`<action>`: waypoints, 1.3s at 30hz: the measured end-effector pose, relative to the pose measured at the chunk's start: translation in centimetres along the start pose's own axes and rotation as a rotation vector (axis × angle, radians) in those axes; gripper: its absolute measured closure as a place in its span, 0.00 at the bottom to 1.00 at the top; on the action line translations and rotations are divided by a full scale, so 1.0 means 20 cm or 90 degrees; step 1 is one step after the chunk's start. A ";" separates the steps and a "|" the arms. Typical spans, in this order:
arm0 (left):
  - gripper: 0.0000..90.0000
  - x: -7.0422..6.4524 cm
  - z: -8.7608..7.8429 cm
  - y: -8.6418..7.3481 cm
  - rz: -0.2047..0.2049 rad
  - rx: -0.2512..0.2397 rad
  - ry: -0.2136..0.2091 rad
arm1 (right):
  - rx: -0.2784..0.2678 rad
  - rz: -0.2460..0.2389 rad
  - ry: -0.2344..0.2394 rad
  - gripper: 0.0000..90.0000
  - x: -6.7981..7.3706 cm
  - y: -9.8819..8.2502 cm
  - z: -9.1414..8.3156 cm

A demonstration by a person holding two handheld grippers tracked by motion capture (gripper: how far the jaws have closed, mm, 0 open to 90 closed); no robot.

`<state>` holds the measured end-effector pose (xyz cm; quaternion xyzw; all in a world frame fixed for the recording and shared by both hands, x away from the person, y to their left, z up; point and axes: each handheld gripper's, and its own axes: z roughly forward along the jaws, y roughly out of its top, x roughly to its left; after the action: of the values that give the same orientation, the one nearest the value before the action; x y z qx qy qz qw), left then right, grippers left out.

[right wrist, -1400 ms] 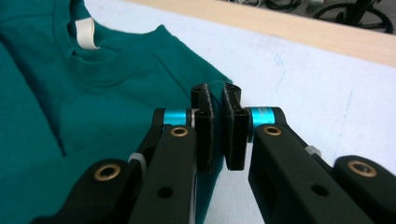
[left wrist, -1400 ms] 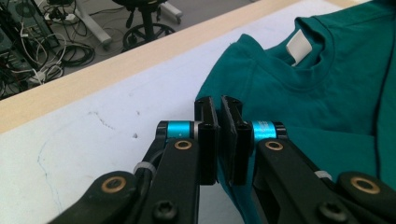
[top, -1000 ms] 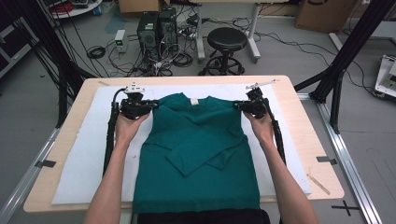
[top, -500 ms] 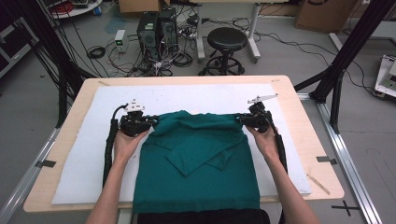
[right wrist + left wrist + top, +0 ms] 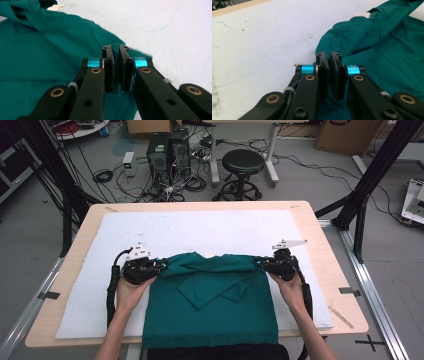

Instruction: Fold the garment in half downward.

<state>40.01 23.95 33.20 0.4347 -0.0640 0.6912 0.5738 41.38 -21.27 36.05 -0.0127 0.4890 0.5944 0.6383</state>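
A dark green shirt [image 5: 215,305] lies on the white mat [image 5: 210,232], its lower part hanging over the table's near edge. Its top part is folded toward the person, and the sleeves are folded across the middle. My left gripper [image 5: 159,265] is shut on the shirt's left shoulder edge [image 5: 329,56]. My right gripper [image 5: 261,263] is shut on the right shoulder edge [image 5: 116,50]. In both gripper views the green cloth [image 5: 372,37] [image 5: 45,50] is pinched between black jaws. A white neck label [image 5: 363,15] [image 5: 55,7] shows at the collar.
The wooden table [image 5: 330,265] carries the white mat. A strip of tape [image 5: 342,317] lies near its right front corner. Beyond the table stand a black stool [image 5: 243,162], computer cases [image 5: 167,147] and cables on the floor. Black frame posts [image 5: 370,175] flank the table.
Both grippers have pulled the shirt's shoulders from the far part of the mat toward the person, folding the top of the shirt over its middle.
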 end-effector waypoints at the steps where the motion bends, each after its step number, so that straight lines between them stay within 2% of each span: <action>1: 0.95 -0.01 -0.01 -0.01 -0.003 -0.004 -0.005 | 0.001 0.005 0.005 0.95 0.00 -0.01 -0.01; 4: 0.95 -0.03 -0.02 -0.06 -0.020 -0.004 -0.019 | -0.003 0.007 0.012 0.95 0.02 -0.06 -0.03; 6: 0.95 -0.05 -0.03 -0.08 -0.027 0.008 -0.025 | -0.004 0.007 0.016 0.95 0.03 -0.08 -0.04; 10: 0.95 -0.08 -0.05 -0.13 -0.023 0.020 -0.033 | -0.001 0.003 0.025 0.95 0.06 -0.13 -0.07; 15: 0.95 -0.11 -0.10 -0.16 -0.023 0.008 -0.047 | 0.004 0.001 0.042 0.95 0.10 -0.19 -0.11; 20: 0.95 -0.16 -0.14 -0.20 -0.020 0.014 -0.060 | 0.008 -0.007 0.044 0.95 0.13 -0.25 -0.15; 26: 0.95 -0.21 -0.19 -0.25 -0.019 0.016 -0.061 | 0.012 -0.019 0.043 0.95 0.19 -0.31 -0.19; 34: 0.95 -0.24 -0.21 -0.30 -0.027 0.034 -0.071 | 0.025 -0.006 0.065 0.95 0.21 -0.39 -0.22; 37: 0.94 -0.24 -0.21 -0.32 -0.040 0.038 -0.078 | 0.032 -0.005 0.066 0.94 0.21 -0.42 -0.21; 39: 0.88 -0.23 -0.21 -0.31 -0.042 0.031 -0.091 | 0.035 -0.003 0.064 0.88 0.21 -0.42 -0.20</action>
<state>42.90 25.20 24.92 0.4985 -0.0735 0.6406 0.5795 44.65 -22.92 26.52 -0.0258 0.5368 0.5778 0.6142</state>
